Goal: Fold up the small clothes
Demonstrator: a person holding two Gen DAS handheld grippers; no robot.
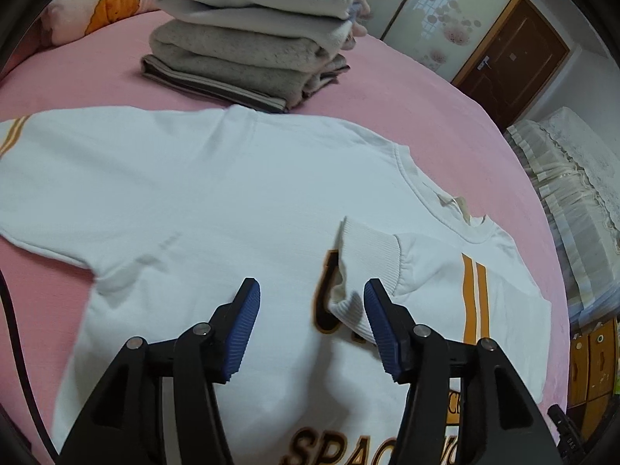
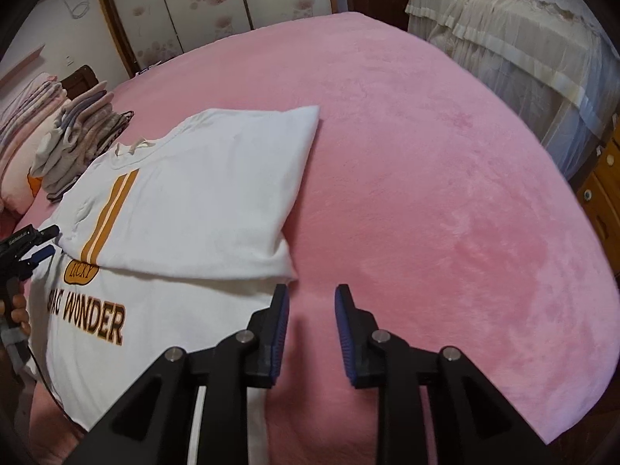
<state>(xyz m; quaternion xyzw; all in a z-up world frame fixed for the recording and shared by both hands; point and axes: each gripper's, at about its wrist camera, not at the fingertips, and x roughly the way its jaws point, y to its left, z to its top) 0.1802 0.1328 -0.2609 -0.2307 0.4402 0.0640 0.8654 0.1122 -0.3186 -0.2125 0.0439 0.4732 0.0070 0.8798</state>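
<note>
- Left wrist view: the white sweatshirt (image 1: pixel 201 201) lies flat, chest print up, across the middle of the pink bed (image 1: pixel 407 89). One sleeve is already folded in over the chest, its ribbed cuff (image 1: pixel 360 271) resting on the lettering.
- Your left gripper (image 1: pixel 310 302) hangs over that cuff with its jaws spread. The cuff lies just beside one blue pad (image 1: pixel 378 321), but nothing is pinched.
- In the right wrist view, your right gripper (image 2: pixel 312 306) is parted too and holds nothing. It sits over bare bed just off the sweatshirt's folded side edge (image 2: pixel 288 267).
- Expect the fabric to be soft, light and limp. It will probably sag and drag on the fleecy cover, so lift rather than slide.
- The far sleeve (image 1: pixel 42 178), with its orange stripes, lies spread toward the bed's left edge. That looks like the next fold, and the cuff end or shoulder seam would give the firmest hold.
- A stack of folded clothes (image 1: pixel 252 38) sits just beyond the sweatshirt toward the head of the bed, with a pillow (image 1: pixel 108 4) behind it. Keep the swing clear of the stack.
- The rest of the bed toward its right edge is open.
</note>
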